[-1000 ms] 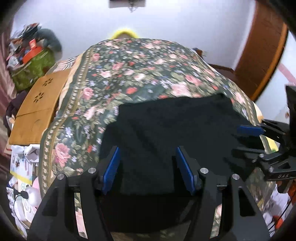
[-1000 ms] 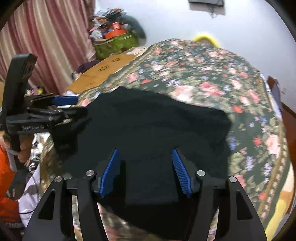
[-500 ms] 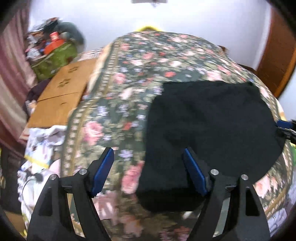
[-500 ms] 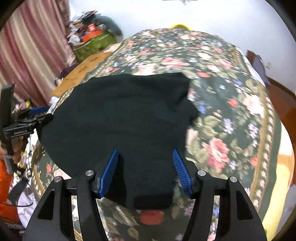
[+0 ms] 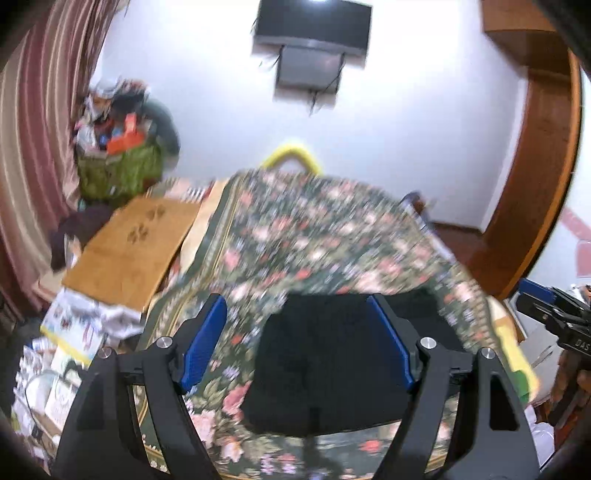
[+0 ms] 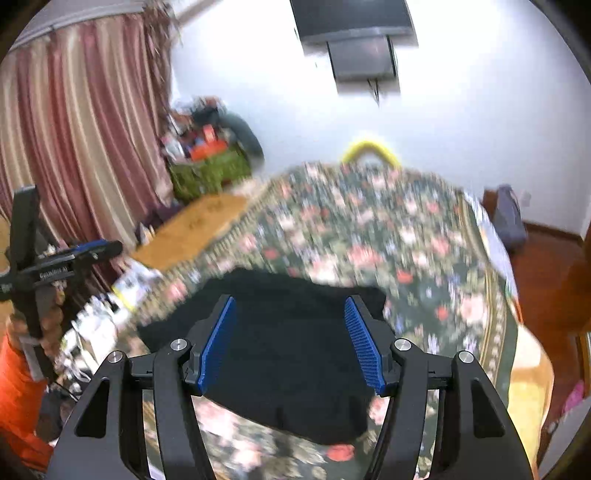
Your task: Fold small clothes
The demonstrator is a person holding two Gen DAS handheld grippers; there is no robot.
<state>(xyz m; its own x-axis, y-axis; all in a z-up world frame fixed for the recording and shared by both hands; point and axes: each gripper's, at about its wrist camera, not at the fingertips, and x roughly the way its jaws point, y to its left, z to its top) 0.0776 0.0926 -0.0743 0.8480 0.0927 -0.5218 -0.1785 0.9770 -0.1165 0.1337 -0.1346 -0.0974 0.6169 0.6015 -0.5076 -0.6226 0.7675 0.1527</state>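
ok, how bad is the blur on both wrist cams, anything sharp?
Left wrist view: floral bedspread smeared by motion blur, left claw sharp, strong fisheye bend. Right wrist view: same smear on bedspread and curtain; right claw crisp; black garment shows no detail.

Right gripper (image 5: pixel 554 310) body — "DAS" legible, rest cut off.

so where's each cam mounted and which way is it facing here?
Left wrist: sits on the left gripper, looks along its open blue-padded fingers over the black cloth on the floral bedspread; the right gripper shows at the right edge.
Right wrist: sits on the right gripper, fingers opening, nothing between them, same direction; the left gripper, a hand and an orange sleeve show at left.
Shared: cloth, bedspread, wall-mounted black screen, green bag.
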